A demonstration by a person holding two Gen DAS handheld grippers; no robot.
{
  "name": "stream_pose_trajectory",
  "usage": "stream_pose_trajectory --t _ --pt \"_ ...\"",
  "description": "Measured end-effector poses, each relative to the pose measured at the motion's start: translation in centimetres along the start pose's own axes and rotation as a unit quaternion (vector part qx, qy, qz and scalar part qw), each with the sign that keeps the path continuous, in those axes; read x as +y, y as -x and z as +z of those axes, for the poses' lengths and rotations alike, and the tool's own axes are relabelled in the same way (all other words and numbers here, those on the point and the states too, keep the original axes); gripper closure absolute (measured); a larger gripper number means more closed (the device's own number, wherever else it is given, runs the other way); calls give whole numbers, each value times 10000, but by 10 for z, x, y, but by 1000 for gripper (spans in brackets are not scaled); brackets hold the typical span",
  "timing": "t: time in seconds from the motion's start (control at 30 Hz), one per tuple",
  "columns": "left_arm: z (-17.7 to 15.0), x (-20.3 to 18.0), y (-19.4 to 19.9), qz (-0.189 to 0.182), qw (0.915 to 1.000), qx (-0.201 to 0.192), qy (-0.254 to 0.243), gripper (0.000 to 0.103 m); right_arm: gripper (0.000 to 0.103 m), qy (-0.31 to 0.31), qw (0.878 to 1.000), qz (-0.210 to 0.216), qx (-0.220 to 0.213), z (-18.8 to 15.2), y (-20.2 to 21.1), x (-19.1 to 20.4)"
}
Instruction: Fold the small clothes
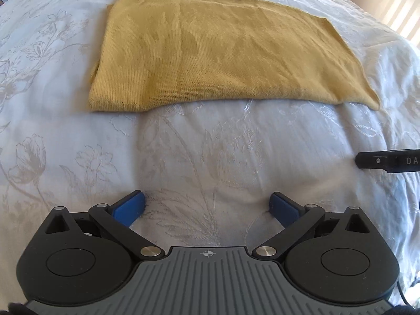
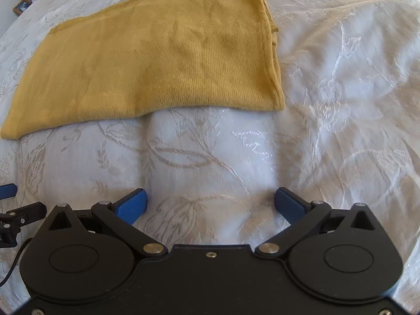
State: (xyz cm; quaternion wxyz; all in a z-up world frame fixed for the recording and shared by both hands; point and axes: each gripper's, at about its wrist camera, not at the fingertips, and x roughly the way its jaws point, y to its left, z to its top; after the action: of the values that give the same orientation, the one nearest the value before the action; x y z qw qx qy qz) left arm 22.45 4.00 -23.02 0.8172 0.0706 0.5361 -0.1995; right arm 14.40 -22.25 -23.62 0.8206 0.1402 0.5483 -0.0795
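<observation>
Here we hold both the left gripper (image 1: pixel 207 207) and right gripper (image 2: pixel 211 204) spread wide, empty, below the mustard garment (image 1: pixel 210 52) lying folded across the upper frame; next, we judge, comes pinching its near edge.

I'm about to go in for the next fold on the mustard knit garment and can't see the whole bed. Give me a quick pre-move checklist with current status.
1. Left gripper open, nothing between its blue pads: ok.
2. Right gripper open, nothing held: ok.
3. Mustard-yellow knit garment lies flat as a folded rectangle on the white floral embroidered bedspread: ok.
4. Near edge of the garment free, apart from both grippers: ok.
5. Layers aligned: not ok; at the right end the edges are staggered, and one near corner sticks out in a point.
6. Number of folds already done: cannot tell.
</observation>
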Motion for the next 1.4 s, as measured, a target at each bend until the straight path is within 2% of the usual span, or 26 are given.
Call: stream_pose_trajectory --t 0.2,0.3,0.33,0.4,0.6,0.8,0.9,0.97,1.03,1.2,1.4 --pt "4 -13 -1 160 9982 462 -336 0 0 31 9999 40 162 -18 5 0" --pt "19 -12 -2 152 9971 740 -101 3 0 130 9995 185 198 -22 4 -7" --pt "26 -11 1 107 9971 747 102 10 0 162 9993 257 224 -25 2 -7" --pt "39 -9 10 -1 9967 657 469 19 0 224 9985 421 279 -21 -1 -13" --pt "105 -21 22 315 9935 146 1080 19 0 693 9926 922 380 -10 -5 -37" --pt "169 -44 -3 787 9902 9 1157 19 0 946 9807 1611 581 0 -6 -72" --pt "191 -55 -29 1039 9887 134 1071 19 1 901 9755 1896 656 12 -6 -89" --pt "196 -59 -48 1143 9871 370 1063 19 1 906 9749 1964 531 19 0 -97" --pt "196 -63 -62 1258 9843 662 1045 18 1 906 9751 2016 197 28 16 -106" --pt "189 -61 -76 1349 9806 832 1155 13 1 447 9728 2229 -452 70 27 -138" --pt "194 -51 -89 1332 9765 1133 1262 2 1 -106 9676 2437 -650 122 7 -147"
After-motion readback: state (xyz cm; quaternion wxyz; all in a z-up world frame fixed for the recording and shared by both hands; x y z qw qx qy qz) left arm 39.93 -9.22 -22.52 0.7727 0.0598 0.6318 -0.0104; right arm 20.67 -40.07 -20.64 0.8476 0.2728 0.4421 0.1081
